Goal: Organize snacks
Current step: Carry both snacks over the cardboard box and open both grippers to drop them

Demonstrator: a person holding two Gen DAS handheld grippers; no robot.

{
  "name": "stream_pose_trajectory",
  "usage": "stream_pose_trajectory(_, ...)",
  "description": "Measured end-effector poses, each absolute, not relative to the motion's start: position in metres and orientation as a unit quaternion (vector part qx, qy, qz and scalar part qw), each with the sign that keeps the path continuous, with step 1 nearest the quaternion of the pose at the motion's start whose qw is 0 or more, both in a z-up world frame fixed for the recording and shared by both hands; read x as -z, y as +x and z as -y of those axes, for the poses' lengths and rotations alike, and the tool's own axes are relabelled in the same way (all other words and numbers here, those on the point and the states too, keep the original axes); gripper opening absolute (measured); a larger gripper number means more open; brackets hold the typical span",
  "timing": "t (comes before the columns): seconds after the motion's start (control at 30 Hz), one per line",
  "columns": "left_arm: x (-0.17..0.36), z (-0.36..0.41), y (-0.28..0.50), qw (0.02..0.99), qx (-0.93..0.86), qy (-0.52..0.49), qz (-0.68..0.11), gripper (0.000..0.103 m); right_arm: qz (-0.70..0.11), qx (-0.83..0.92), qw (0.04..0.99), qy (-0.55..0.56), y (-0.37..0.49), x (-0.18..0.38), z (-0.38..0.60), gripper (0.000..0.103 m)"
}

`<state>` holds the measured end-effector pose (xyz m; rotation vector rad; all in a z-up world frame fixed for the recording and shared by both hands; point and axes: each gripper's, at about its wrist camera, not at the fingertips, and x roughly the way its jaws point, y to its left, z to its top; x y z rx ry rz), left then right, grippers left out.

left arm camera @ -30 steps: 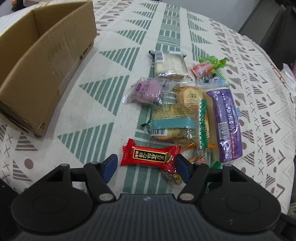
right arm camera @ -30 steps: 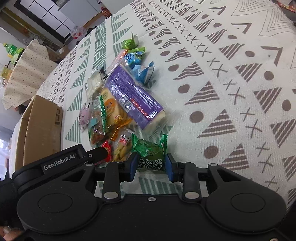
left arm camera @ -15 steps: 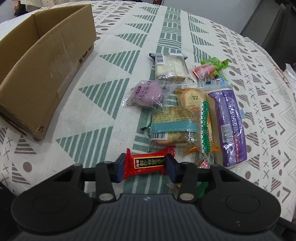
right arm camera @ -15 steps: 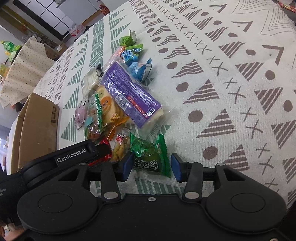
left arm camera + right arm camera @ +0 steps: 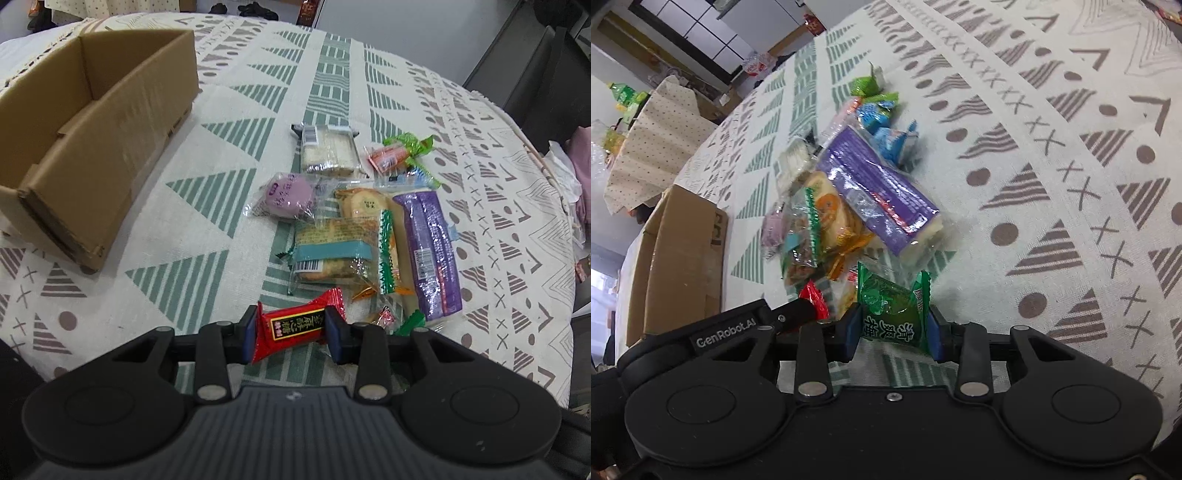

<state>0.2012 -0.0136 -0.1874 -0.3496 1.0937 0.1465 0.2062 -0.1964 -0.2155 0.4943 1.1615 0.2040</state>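
Green candy (image 5: 892,317): right wrist view only.

You're working at a round table under a patterned tablecloth (image 5: 236,155) with green and grey-brown triangles, a pale wall (image 5: 406,33) behind it, a polka-dot draped table (image 5: 653,147) beside, and a gridded window (image 5: 698,33) beyond.
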Motion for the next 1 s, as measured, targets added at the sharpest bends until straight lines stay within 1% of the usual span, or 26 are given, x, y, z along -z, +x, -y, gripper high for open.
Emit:
stream_pose_trajectory(0.3,0.16,0.002,0.187,0.85,-0.071,-0.16,-0.497,0.036,-0.513,-0.11,0.82,0.229,0.201,0.197,0.196,0.036)
stream_pose_trajectory(0.53,0.139,-0.007,0.177,0.861,-0.067,-0.156,-0.479,0.036,-0.49,-0.129,0.832,0.228,0.197,0.169,0.192,0.036)
stream_pose_trajectory(1.0,0.103,-0.042,0.163,0.879,-0.072,-0.173,-0.438,0.036,-0.452,-0.141,0.851,0.228,0.194,0.131,0.168,0.036)
